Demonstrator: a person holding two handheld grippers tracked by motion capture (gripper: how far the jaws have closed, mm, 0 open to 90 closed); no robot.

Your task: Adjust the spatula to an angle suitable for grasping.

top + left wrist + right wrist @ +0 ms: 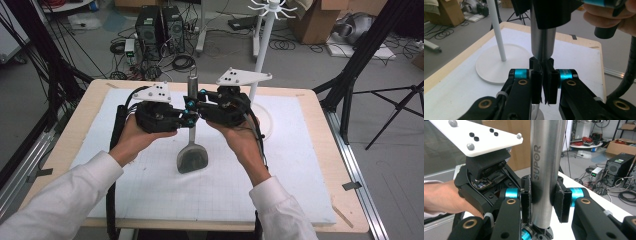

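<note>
Both your grippers clamp the spatula (192, 131) upright over the white mat (300, 175): left gripper (545, 85) pinching its thin neck, right gripper (545, 200) its steel handle, hiding the middle. Behind the spatula stands a white rack (265, 45).

In the right gripper view the steel handle (547, 170) runs off the top edge and its lower end is hidden behind the fingers (526, 205), while in the high view the two grippers cover its middle stretch.
</note>
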